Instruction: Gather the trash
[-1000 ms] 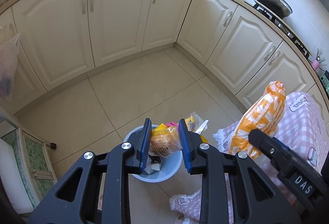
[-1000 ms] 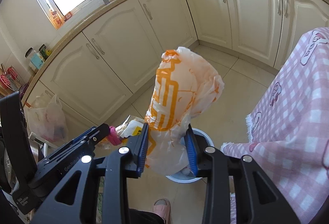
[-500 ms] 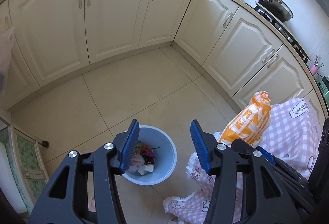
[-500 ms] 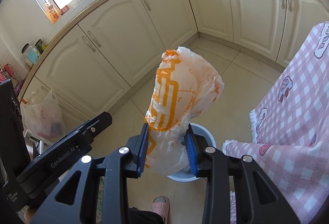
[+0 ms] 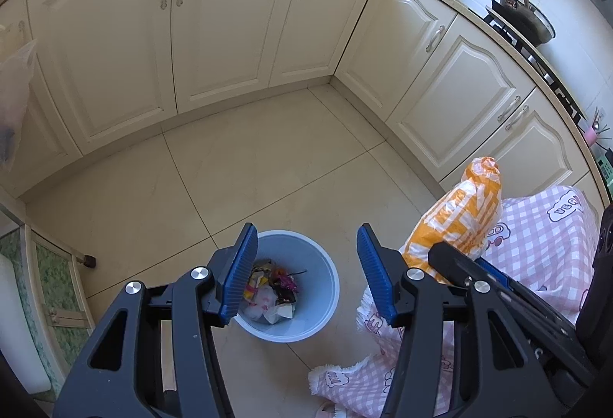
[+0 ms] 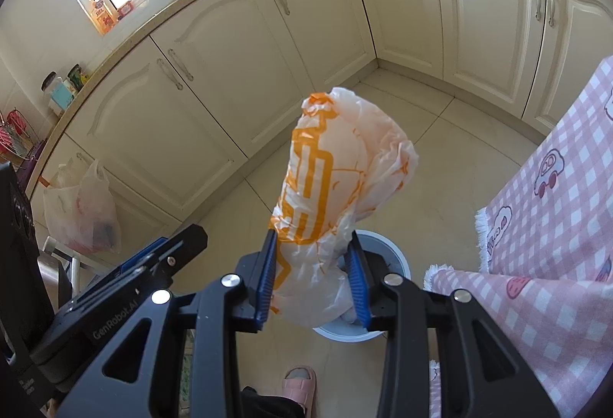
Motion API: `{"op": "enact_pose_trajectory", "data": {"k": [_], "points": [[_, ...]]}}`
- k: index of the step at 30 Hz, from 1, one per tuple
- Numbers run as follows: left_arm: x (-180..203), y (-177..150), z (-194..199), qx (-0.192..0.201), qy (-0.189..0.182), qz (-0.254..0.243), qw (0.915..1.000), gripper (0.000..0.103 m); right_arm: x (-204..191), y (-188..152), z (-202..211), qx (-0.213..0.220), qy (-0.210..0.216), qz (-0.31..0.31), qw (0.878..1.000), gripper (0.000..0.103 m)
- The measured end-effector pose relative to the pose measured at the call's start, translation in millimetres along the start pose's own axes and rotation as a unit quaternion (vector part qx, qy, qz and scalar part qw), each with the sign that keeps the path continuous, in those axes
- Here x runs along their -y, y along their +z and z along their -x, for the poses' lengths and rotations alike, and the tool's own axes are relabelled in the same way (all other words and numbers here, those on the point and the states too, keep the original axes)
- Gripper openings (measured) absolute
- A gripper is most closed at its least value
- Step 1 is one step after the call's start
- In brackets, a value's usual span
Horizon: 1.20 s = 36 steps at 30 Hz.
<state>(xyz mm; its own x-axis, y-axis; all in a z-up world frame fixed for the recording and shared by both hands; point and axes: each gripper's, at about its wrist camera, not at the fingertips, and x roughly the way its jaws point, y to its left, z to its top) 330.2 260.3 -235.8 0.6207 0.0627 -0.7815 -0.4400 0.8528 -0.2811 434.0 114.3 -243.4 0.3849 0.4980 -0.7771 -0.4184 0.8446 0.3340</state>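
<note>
Two views checked. Left wrist view: left tongs (image 5: 306,274) are spread wide and grasp nothing, poised above the blue bin (image 5: 325,287) on the tiled floor (image 5: 268,169). Bin contains mixed trash (image 5: 270,287). To the right, an orange-and-white bag (image 5: 459,215) stands up in front of a pink checked cloth (image 5: 544,226). Right wrist view: right tongs (image 6: 312,274) are clenched on the bag (image 6: 329,195), both blue pads pressing its lower part; the bag rises upright. Bin (image 6: 394,257) sits directly beyond, mostly hidden by the bag. Cloth (image 6: 555,218) lies to the right. A slippered foot (image 6: 299,379) shows at the bottom edge.
</note>
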Motion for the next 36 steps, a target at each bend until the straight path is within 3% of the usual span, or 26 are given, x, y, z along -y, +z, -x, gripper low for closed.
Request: {"op": "enact_pose_trajectory", "data": {"k": [8,15,24,36], "points": [[-0.7,1.1,9.9,0.008,-0.006,-0.003,0.9999,0.057,1.2,7.7,-1.3,0.012,-0.001,-0.006,1.0,0.045],[13.4,-2.1,40.1,0.03,-0.03,-0.025,0.9988,0.063,3.0,1.9,29.9,0.032,-0.012,-0.006,0.999,0.045],[43.9,-18.4,107.9,0.072,-0.043,-0.073,0.9938,0.078,4.1,-17.5,121.0,0.098,-0.058,0.013,0.993,0.052],[82.2,-64.1,216.5,0.161,-0.071,-0.152,0.9725,0.095,9.1,-81.4,261.0,0.206,-0.095,0.008,0.974,0.062]]}}
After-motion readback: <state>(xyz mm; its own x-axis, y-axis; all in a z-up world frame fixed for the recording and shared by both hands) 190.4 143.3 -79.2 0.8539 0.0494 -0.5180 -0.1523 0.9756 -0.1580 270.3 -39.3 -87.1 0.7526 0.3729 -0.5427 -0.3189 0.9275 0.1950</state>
